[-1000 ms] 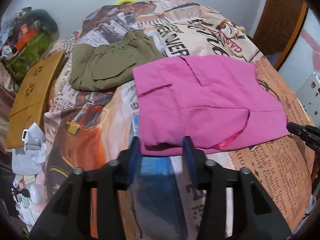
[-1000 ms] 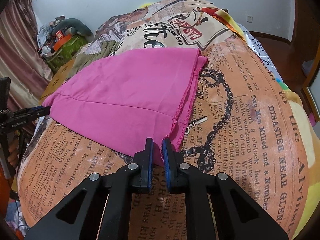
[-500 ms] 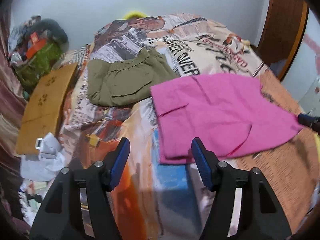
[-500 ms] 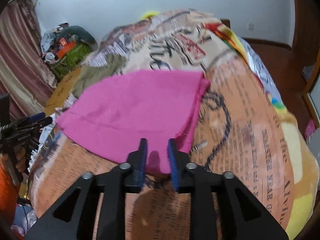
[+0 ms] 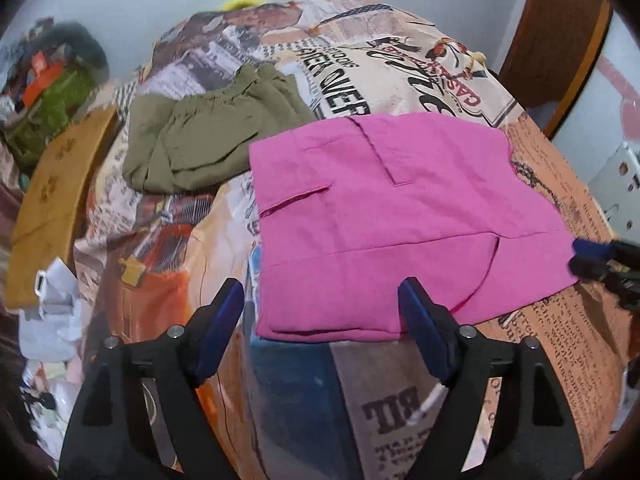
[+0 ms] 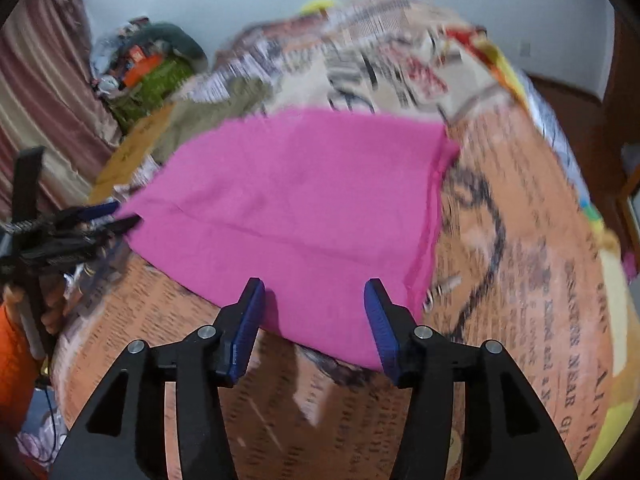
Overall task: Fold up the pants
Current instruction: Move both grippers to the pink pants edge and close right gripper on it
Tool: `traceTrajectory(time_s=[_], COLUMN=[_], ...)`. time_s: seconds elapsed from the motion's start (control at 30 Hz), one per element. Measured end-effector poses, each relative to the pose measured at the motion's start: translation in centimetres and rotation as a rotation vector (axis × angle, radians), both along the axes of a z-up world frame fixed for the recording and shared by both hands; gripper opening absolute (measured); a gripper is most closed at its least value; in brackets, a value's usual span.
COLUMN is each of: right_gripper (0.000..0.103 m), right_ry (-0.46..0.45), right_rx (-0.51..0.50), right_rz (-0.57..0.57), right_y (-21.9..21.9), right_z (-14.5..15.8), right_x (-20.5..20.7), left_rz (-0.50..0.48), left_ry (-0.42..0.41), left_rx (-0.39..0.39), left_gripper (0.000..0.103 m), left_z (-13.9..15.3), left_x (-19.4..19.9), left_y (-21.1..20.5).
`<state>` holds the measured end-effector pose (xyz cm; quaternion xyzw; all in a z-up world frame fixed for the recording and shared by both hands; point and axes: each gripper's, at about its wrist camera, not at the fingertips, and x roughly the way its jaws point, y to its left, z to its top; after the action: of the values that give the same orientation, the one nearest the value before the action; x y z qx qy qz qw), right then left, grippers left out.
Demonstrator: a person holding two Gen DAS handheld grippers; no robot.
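Pink pants [image 5: 400, 216] lay folded flat on the newspaper-print bedspread [image 5: 420, 80], filling the middle of both wrist views. My left gripper [image 5: 322, 306] was opening, its blue pads [image 5: 218, 326] apart on either side of the near hem, gripping nothing. My right gripper [image 6: 314, 314] was opening too, its pads clear of the cloth edge between them. Olive shorts [image 5: 208, 140] sat folded at upper left, just beside the pants.

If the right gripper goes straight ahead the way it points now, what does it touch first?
Most likely the near edge of the pink pants, which lies between the opening jaws of the right gripper; depth is uncertain.
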<state>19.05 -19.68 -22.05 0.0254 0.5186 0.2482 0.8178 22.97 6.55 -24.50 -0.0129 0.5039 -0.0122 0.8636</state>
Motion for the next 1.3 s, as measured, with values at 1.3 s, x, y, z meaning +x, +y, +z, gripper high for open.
traceTrajectory(time_s=[1.3], right_gripper=[0.064], right_ry=[-0.124], right_rx=[-0.031], right_rz=[-0.174], right_y=[-3.3], right_z=[-0.6], right_x=[13.9], left_rz=[0.177], left_ry=[0.029], left_rx=[-0.085], left_gripper=[0.082], left_z=[0.1], left_x=[15.0], left_y=[7.0])
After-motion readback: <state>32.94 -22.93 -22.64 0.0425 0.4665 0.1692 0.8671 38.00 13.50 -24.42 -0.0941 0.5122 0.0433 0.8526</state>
